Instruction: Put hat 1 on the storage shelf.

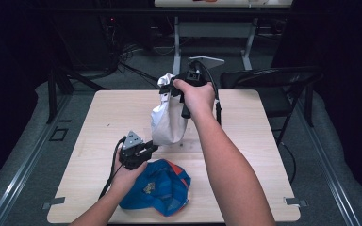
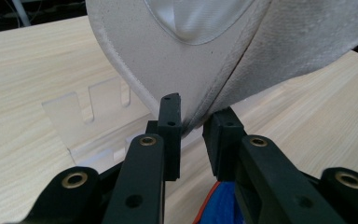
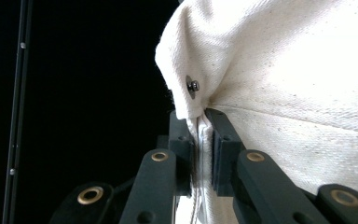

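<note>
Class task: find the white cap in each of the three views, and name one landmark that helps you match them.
High view: the white cap hangs at table centre from the right gripper.
Left gripper view: it covers the top, its lower edge between the jaws.
Right gripper view: it covers the right side, its edge clamped between the jaws.
Shared landmark: the table, also in the left gripper view.

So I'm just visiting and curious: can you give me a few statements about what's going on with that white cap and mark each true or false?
1. The right gripper is clamped on the white cap, holding it up. True.
2. The blue cap hangs in the air. False: it lies on the table.
3. The left gripper has the white cap's lower edge between its jaws. True.
4. A clear slotted stand sits on the table behind the white cap. True.
5. The white cap is folded flat on the table. False: it hangs lifted.
</note>
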The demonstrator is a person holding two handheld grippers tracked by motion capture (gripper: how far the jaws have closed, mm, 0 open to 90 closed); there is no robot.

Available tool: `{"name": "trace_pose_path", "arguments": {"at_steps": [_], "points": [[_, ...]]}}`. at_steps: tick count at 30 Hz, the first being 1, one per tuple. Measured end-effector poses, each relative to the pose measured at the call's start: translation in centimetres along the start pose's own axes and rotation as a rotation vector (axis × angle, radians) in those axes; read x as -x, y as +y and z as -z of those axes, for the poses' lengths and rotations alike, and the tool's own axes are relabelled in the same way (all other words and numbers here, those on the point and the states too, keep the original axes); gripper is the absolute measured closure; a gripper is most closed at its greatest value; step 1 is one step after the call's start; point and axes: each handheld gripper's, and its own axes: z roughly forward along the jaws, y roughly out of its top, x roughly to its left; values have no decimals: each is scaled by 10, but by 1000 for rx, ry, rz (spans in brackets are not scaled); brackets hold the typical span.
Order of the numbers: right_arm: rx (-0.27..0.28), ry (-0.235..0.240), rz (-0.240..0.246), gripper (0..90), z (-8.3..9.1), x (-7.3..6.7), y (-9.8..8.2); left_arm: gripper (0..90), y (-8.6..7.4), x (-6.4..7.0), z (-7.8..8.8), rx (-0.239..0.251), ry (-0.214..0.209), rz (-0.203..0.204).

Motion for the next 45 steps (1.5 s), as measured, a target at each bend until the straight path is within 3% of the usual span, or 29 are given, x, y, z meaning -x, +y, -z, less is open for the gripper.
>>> {"name": "trace_pose_path", "arguments": {"at_steps": [4,9,15,19,30,36,41,45], "points": [[-9,1,7,816,-6,-3,-2,801,-1,-1,2,9,20,11],[-28,-4,15,816,-12,-5,-3,801,-4,-5,2,-11,1,51],[-40,-5,21,815,-18,-8,-6,818,-7,-6,4,-9,28,44],[-38,-13,23,815,-21,-8,-6,820,-10,-6,2,-28,24,73],[-56,-55,49,815,-26,-1,-7,841,-14,-3,-3,-69,51,45],[-70,-77,52,816,-35,7,-9,845,-20,-7,-10,-138,53,50],[-79,-89,53,815,-39,15,-9,842,-22,-6,-11,-131,52,45],[-71,-90,52,814,-36,16,-9,819,-21,-6,-9,-123,47,73]]}}
